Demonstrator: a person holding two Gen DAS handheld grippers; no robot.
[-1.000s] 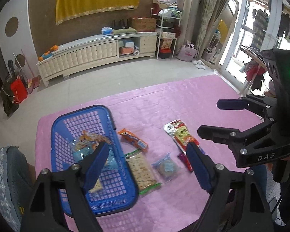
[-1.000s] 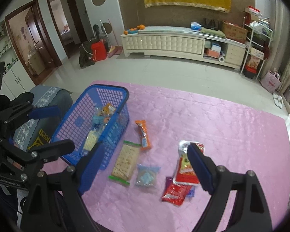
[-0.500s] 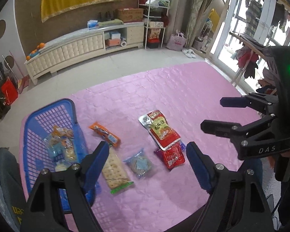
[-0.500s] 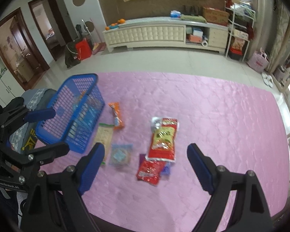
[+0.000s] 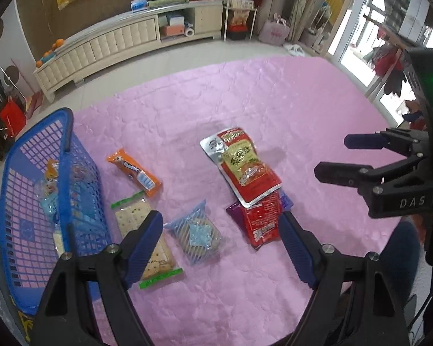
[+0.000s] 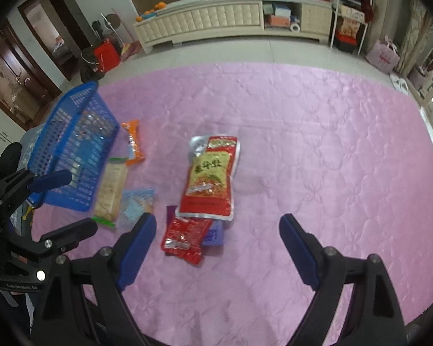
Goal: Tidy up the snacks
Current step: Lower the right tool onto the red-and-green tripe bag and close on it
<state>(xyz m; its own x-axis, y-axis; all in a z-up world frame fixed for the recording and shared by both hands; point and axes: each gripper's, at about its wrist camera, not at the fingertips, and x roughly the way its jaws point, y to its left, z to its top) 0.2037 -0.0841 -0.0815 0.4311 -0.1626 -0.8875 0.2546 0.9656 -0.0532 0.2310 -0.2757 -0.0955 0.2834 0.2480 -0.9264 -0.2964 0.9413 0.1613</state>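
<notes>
Both views have swung off the blue basket [image 5: 29, 222] toward the loose packets; compared with a second ago the snacks fill more of each frame, so I read both tools as having dropped closer to the pink quilted bench [image 5: 274, 101]. That suggests the next pick is being lined up, none started.

Left tongs [image 5: 216, 242]: jaws wide apart, nothing between them. In the left view the blue-striped biscuit packet [image 5: 196, 232] sits lower centre, between the jaws but untouched; the cracker sleeve [image 5: 145, 239] lies partly behind the left finger.

Right tongs [image 6: 216, 245]: jaws wide, empty. In the right view the small red sachet [image 6: 184, 238] lies just above the gap, overlapped by the large red-and-yellow pouch [image 6: 210, 178].

Orange wrapper [image 5: 134, 171] lies beside the basket, at centre left of the left view. The basket already holds a few packets.

Writing: "DAS" on the right tool's body, seen at right edge of the left view. Yellow panel on the pouch carries Chinese characters; I cannot read them reliably.
</notes>
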